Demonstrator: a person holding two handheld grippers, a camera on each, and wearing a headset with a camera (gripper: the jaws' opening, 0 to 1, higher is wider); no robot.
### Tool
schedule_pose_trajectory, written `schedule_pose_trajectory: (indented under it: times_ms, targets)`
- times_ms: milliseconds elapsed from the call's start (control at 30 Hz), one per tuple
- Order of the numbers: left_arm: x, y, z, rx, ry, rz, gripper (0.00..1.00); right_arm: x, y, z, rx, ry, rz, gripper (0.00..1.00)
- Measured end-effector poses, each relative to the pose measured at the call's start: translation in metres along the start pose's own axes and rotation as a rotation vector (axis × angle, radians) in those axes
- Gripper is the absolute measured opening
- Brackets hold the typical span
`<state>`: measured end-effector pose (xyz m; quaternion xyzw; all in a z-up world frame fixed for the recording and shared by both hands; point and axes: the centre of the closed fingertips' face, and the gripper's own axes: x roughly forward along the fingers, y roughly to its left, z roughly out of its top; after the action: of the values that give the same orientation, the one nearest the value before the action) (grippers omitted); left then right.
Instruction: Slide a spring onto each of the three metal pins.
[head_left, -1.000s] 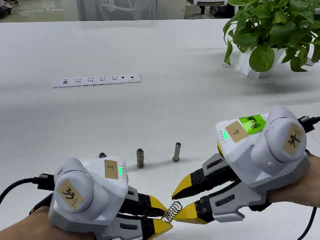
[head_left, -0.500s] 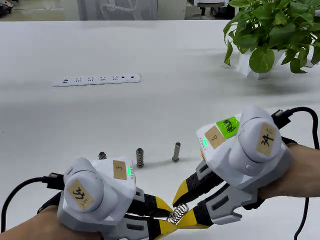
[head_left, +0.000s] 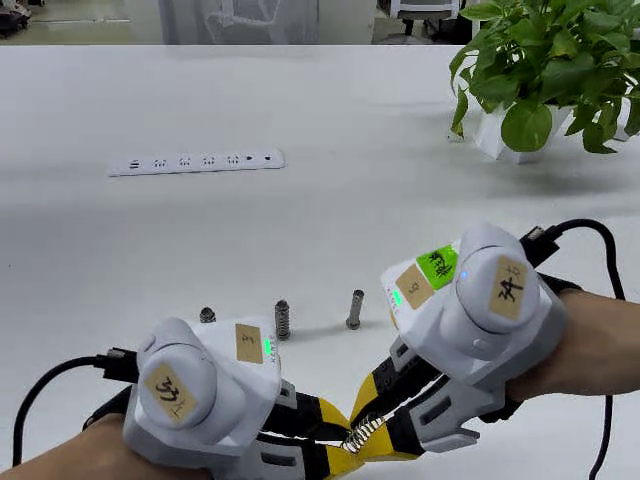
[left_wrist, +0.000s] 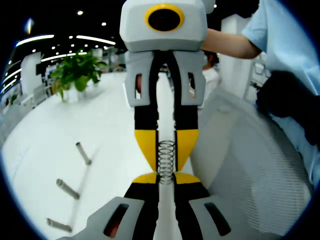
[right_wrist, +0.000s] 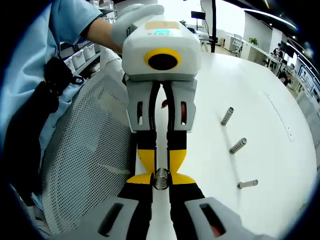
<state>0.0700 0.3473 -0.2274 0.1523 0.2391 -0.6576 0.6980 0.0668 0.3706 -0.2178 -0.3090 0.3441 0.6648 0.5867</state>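
Your left gripper (left_wrist: 165, 178) and right gripper (right_wrist: 160, 181) both pinch the spring (left_wrist: 166, 157), lying crosswise between them. The bare pin (head_left: 355, 308) stands upright beyond, nearer your right.

White table (head_left: 400, 200): pins (head_left: 354, 309), power strip (head_left: 196, 161), plant (head_left: 540, 60)

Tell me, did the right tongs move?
Yes. The right gripper slid left, closer to the bare pin, and its tongs closed in around the spring.
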Motion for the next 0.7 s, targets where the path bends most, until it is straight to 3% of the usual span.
schedule_pose_trajectory:
  times_ms: [700]
  targets:
    - [0.0033,0.0003,-0.0014,-0.011,0.011,-0.007,0.10,0.0011,-0.0013,-0.0027,-0.006,0.011,0.001,0.12]
